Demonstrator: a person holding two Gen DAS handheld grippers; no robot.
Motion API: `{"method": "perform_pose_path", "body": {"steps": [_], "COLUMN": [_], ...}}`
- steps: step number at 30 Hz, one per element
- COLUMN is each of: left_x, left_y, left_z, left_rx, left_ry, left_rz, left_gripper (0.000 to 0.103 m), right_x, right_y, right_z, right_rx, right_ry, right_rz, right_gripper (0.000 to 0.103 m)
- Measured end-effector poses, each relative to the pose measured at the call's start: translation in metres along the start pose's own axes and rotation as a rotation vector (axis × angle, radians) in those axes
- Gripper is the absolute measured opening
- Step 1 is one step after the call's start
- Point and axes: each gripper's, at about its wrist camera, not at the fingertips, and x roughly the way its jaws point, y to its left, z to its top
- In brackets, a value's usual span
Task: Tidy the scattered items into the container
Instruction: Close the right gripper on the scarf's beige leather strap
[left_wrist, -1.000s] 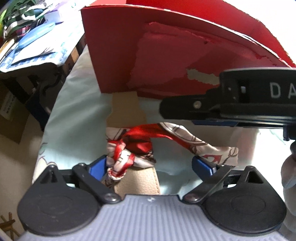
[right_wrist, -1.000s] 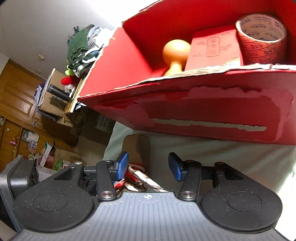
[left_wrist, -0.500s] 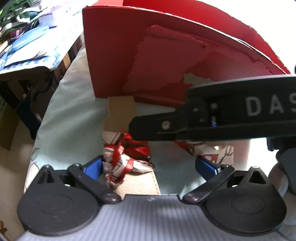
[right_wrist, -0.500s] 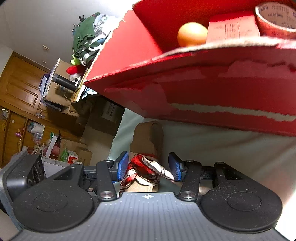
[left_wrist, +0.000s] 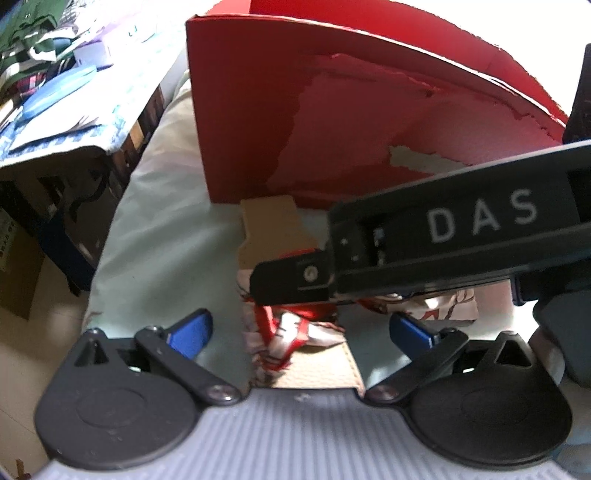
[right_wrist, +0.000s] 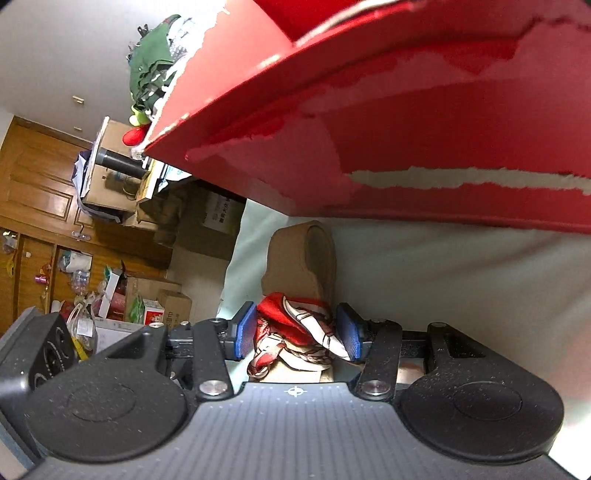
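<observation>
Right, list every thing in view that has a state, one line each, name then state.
Red cardboard box: upright on the pale cloth, outer skin torn; inside hidden.
Red and white patterned scarf: bunched, knotted on a tan strap, not in the box.
Tan strap: flat on the cloth, one end by the box.
Right gripper: jaws open, either side of the scarf.
Left gripper: jaws wide open, holding nothing.

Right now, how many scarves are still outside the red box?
1: the scarf lies on a tan strap between the right gripper fingers. Others may be hidden.
</observation>
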Motion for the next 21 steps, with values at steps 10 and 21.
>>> {"method": "perform_pose_path", "body": {"steps": [10, 21], "left_x": [0.011, 0.01], "left_y": [-0.009, -0.023], "left_z": [0.005, 0.009], "left_rx": [0.117, 0.181], "left_ry": [0.037, 0.017], "left_rz": [0.087, 0.031], "left_gripper": [0.102, 0.089], "right_x": [0.002, -0.009], "right_y": [-0.007, -0.018], "right_z": [-0.001, -0.004], "right_rx": [0.047, 0.107], "right_ry": [0.01, -0.007], "right_rz": [-0.005, 0.015], "right_gripper": [0.042, 0.03]}}
